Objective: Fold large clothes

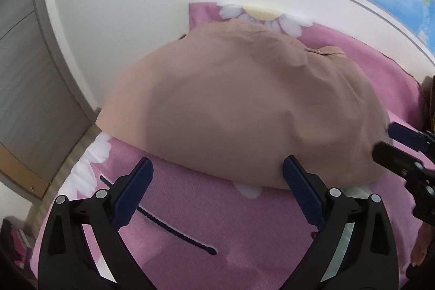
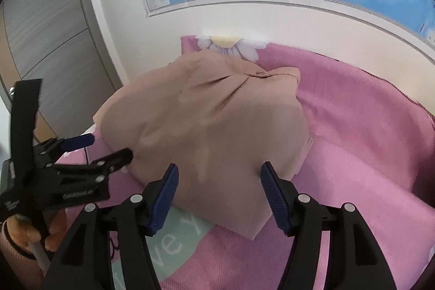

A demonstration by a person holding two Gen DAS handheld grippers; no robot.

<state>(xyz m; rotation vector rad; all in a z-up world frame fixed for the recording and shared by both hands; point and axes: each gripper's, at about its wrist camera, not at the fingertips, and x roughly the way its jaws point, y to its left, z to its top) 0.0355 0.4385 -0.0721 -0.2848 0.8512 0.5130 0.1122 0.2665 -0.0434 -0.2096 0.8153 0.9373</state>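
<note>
Tan garment (image 1: 231,105) lying mostly folded on pink bed cover (image 1: 190,222), collar end at 12 o'clock near the wall. Left gripper (image 1: 217,189) jaws spread wide, empty, at near hem. Right gripper (image 2: 218,197) jaws half open, astride the near corner, gripping nothing. Best to pinch both near corners evenly, lift low, fold toward 12.

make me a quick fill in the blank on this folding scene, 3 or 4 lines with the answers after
1. The folded garment is ____ in colour.
2. It lies on a ____ blanket printed with white daisies.
3. On the wall behind hangs a coloured ____.
4. The left gripper has its jaws ____, with nothing between them.

Missing words: beige; pink; map; open
</note>
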